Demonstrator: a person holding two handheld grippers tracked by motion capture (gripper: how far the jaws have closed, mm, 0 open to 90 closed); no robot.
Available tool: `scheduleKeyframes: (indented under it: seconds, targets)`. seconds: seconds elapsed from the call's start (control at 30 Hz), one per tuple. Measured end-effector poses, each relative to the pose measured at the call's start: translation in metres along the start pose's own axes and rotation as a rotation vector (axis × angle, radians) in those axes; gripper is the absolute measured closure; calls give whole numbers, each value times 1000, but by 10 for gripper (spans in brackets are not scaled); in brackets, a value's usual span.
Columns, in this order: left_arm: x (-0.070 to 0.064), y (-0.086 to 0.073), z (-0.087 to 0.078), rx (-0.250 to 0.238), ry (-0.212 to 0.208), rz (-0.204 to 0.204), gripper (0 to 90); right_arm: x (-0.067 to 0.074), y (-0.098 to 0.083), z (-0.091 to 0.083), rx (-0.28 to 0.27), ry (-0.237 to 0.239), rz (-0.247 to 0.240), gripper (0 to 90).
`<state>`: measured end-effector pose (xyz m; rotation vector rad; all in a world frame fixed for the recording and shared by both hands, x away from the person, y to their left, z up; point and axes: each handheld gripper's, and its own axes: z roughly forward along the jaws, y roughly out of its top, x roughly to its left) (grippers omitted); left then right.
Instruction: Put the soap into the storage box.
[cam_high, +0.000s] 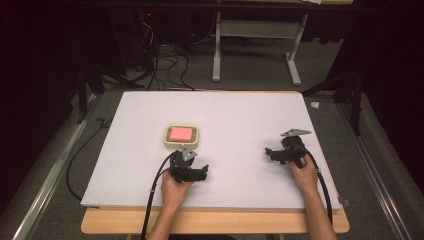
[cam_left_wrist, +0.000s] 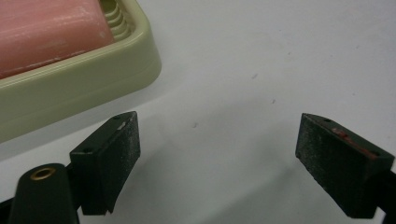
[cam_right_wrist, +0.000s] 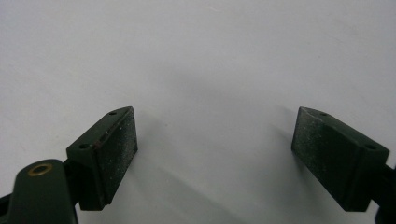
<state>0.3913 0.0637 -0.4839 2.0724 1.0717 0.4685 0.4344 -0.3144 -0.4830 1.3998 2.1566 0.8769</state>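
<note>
no readable text, labels or numbers

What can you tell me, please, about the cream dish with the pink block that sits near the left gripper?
The dish is a squarish, round-cornered tray in pale cream, plastic by its look, with a thick raised rim and a ribbed inner wall. A pink, slightly scuffed block, perhaps soap, lies flat in it. It rests level on the white table sheet, left of centre, just beyond the open left gripper, which does not touch it.

Soap dish (cam_high: 181, 135) alone on open board (cam_high: 240, 120)
</note>
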Motion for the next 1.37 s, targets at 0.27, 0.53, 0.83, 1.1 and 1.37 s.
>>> scheduleKeyframes:
  seconds: [0.27,0.53,0.83,1.1,1.37]
  targets:
    - [0,-1,0,-6,8,-8,147,0,0,0,0,0,0,148]
    - [-5,0,3,21,43,33,145,0,0,0,0,0,0,148]
    - [0,0,5,32,10,-7,147,0,0,0,0,0,1,148]
    - [0,0,5,31,9,-7,146,0,0,0,0,0,2,148]
    - [0,0,5,33,7,-8,146,0,0,0,1,1,3,148]
